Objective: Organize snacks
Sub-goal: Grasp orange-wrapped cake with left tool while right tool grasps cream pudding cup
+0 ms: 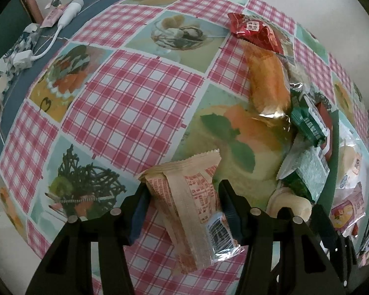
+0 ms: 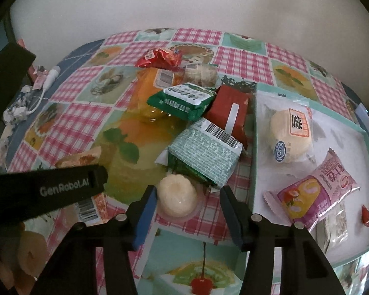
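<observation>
Between the left claw pads sits the beige wafer packet — gripped — right claw open

I am at a home dining table: a checked tablecloth printed with desserts, wrapped snacks on it, a plain wall behind it.

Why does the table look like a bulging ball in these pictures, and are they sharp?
Left wrist view: the fisheye lens bows the checked tablecloth into a dome with dark corners; the clear bread wrapper shows glare. Right wrist view: same bulge, dim soft light, and the tray edge curves.
</observation>
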Tool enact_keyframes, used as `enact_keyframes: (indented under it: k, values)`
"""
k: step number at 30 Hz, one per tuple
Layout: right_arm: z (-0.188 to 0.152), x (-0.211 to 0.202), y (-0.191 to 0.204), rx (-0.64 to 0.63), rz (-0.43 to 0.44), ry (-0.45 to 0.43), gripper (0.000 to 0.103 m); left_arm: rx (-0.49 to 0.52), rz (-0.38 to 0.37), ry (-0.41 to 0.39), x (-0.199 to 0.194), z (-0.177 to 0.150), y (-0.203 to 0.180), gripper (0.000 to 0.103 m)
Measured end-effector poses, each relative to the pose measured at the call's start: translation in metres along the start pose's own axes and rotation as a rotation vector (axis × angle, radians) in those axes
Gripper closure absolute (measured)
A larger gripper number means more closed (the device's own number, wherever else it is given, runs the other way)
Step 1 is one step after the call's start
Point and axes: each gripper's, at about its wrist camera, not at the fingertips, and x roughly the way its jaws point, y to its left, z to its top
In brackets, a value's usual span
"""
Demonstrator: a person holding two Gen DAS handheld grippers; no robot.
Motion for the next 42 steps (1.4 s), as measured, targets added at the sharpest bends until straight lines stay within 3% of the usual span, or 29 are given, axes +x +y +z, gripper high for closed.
enact_keyframes:
  k: [2,5,6,9,15,28,35,42]
  values:
    - [0.0,0.0,0.001,-0.006,-0.009,-0.003,0.053,0.006,0.008,0.0,0.002,0.001,-0.004,0.045]
    - [0.001,-0.001,0.002,-0.014,-0.003,-0.009,0.07,0.009,0.006,0.0,0.002,0.001,-0.008,0.048]
    - [0.001,-0.002,0.002,-0.016,-0.005,-0.012,0.07,0.007,-0.001,-0.003,0.001,0.001,-0.009,0.056]
    - [0.003,-0.004,0.0,-0.013,-0.006,-0.016,0.07,-0.003,-0.038,0.001,-0.002,0.003,-0.01,0.065]
    - [0.006,-0.015,-0.006,0.023,0.02,-0.038,0.07,0.012,-0.062,-0.017,-0.014,0.002,-0.015,0.066]
    - [0.021,-0.057,-0.03,0.116,0.054,-0.136,0.07,0.015,-0.081,-0.146,-0.055,0.007,-0.016,0.066]
    - [0.026,-0.075,-0.06,0.204,0.049,-0.189,0.07,0.038,-0.079,-0.188,-0.066,0.005,-0.019,0.066]
    - [0.028,-0.091,-0.107,0.322,-0.012,-0.227,0.07,0.109,-0.073,-0.227,-0.078,0.003,-0.049,0.066]
